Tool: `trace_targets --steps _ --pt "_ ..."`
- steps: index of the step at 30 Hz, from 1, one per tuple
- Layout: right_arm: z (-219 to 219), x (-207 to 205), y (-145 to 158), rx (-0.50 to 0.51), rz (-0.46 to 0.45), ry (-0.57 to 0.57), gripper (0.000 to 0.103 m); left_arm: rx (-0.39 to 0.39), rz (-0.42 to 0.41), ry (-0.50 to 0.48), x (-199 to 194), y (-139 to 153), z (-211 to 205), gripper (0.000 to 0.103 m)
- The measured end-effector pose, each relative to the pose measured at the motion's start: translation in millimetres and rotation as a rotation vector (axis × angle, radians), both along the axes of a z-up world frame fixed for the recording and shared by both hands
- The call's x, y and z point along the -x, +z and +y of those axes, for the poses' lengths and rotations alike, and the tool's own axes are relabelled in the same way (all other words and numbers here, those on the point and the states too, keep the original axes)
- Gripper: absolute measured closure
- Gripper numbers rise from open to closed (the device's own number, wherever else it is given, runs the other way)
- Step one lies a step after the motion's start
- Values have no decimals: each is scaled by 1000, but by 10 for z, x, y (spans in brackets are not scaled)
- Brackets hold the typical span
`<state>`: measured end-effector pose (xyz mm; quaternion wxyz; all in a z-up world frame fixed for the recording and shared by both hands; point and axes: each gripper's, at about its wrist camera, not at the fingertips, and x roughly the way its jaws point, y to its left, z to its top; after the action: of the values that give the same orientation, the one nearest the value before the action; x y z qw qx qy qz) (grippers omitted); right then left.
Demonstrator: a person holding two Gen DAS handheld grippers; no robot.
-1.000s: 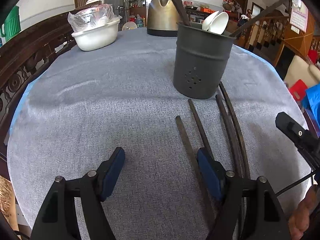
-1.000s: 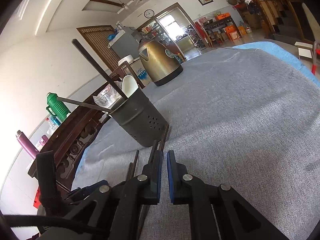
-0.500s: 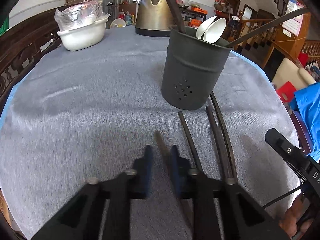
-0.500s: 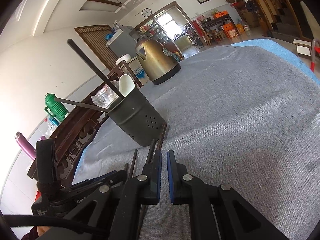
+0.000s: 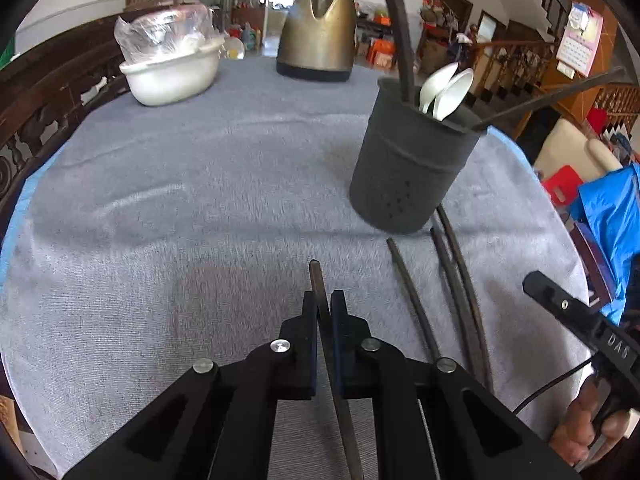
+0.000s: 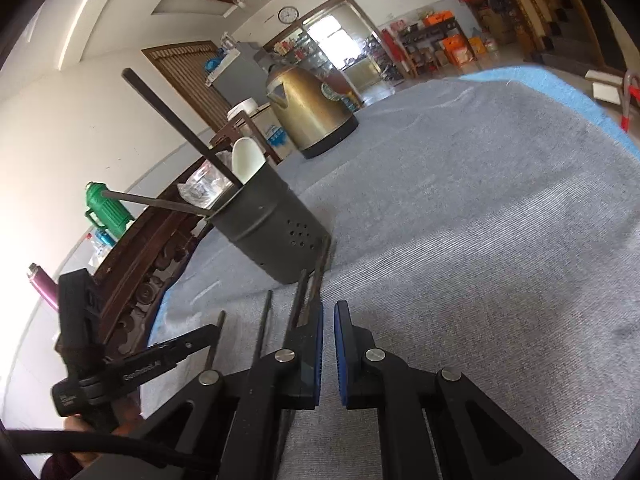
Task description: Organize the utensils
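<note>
My left gripper (image 5: 323, 300) is shut on a dark chopstick (image 5: 318, 280), whose tip sticks out past the fingers just above the grey cloth. A dark grey utensil holder (image 5: 408, 176) stands ahead to the right with white spoons (image 5: 444, 92) and two chopsticks in it. Three more chopsticks (image 5: 452, 280) lie on the cloth in front of the holder. My right gripper (image 6: 328, 316) is shut and empty, low over the cloth beside those chopsticks (image 6: 298, 300), with the holder (image 6: 268, 224) ahead on its left.
A bronze kettle (image 5: 316, 32) and a white bowl with a plastic bag (image 5: 172, 68) stand at the far side of the round table. A dark wooden rail (image 5: 48, 96) runs along the left. The table edge drops off at right near a blue cloth (image 5: 612, 216).
My left gripper closed from wide open onto one chopstick and lifted it off the cloth, shifting left. The right gripper stayed shut and nearly still.
</note>
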<state>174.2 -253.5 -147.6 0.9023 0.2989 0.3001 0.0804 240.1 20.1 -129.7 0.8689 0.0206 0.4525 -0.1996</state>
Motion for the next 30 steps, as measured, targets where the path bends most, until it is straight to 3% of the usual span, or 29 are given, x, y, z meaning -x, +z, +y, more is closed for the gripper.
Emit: trace_targets --steps 3,6,9,15,22,30 --pt "-9 -114 18 2 48 4 95 -28 32 4 -53 -43 1 93" --pt "-15 -288 115 -1 58 28 95 -2 58 26 -113 -17 57 68" --pt "33 -531 196 24 89 63 95 2 72 31 -167 8 87 64" --pt "150 -935 153 79 191 117 95 -20 127 5 -341 -28 22 64" --pt "237 -1144 77 101 238 126 94 -23 152 -19 -526 -14 -41 91" --pt "343 -1250 -9 195 268 119 89 15 163 -42 -564 -80 -122 96"
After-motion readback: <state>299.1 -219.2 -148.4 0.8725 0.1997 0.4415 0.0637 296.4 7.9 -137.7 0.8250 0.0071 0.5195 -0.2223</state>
